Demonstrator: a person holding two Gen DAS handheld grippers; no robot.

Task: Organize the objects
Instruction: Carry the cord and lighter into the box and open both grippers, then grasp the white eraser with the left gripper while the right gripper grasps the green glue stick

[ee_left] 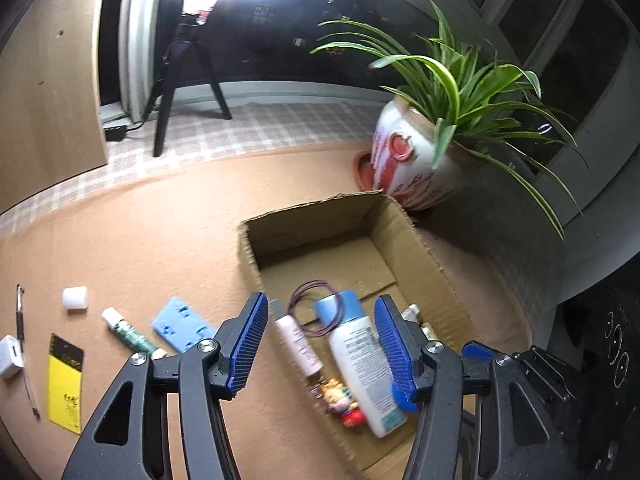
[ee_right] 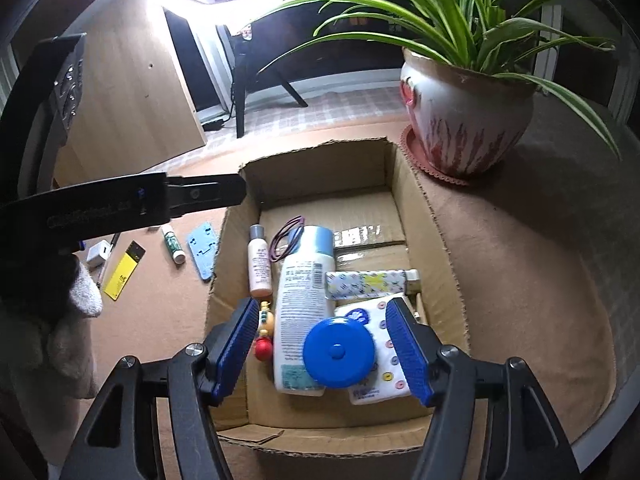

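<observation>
An open cardboard box [ee_right: 424, 216] [ee_left: 424, 256] holds a white bottle with a blue cap [ee_right: 300, 304] [ee_left: 360, 356], a small pink bottle [ee_right: 259, 264] [ee_left: 298, 344], purple hair bands [ee_right: 286, 236] [ee_left: 316, 308], a toy figure [ee_right: 265, 336] [ee_left: 340, 400], a patterned tube [ee_right: 368, 284], a white packet [ee_right: 394, 364] and a round blue case [ee_right: 339, 353]. My right gripper [ee_right: 324, 350] is open above the blue case. My left gripper [ee_left: 324, 346] is open and empty over the box's left part.
On the mat left of the box lie a blue plate [ee_left: 182, 328] [ee_right: 203, 249], a green tube [ee_left: 128, 334] [ee_right: 173, 243], a yellow card [ee_left: 64, 384] [ee_right: 123, 265], a white cap [ee_left: 75, 298], a white charger [ee_left: 10, 356] and a pen [ee_left: 24, 344]. A potted plant [ee_right: 464, 116] [ee_left: 416, 160] stands behind the box.
</observation>
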